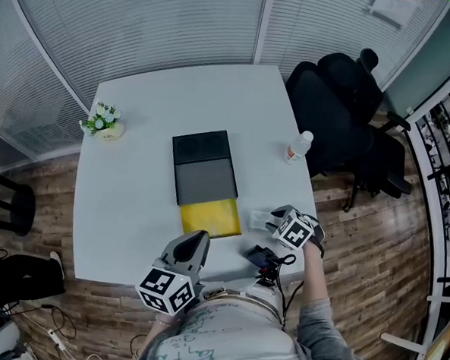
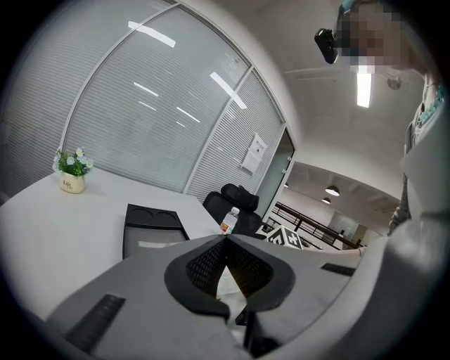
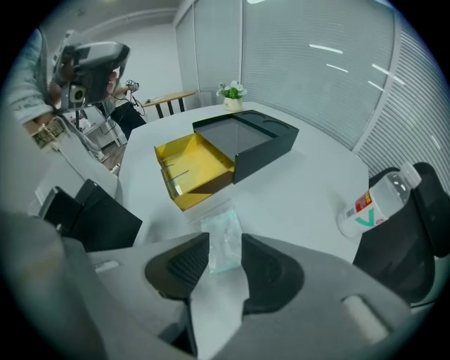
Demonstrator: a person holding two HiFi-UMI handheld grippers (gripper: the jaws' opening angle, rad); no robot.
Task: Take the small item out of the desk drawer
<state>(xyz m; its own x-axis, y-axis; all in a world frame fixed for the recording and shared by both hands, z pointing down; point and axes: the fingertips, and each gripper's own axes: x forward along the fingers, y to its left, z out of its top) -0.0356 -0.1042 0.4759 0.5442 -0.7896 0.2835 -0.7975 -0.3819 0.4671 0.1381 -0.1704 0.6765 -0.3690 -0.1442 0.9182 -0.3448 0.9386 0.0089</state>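
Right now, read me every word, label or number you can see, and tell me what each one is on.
"V": a teal mark, perhaps a letter, on the bottle label; its other print is too small to read.
Flower pot: dark print, too small to read.
Posted sheet: blurred, unreadable.
Shirt: scrawled print, not legible.
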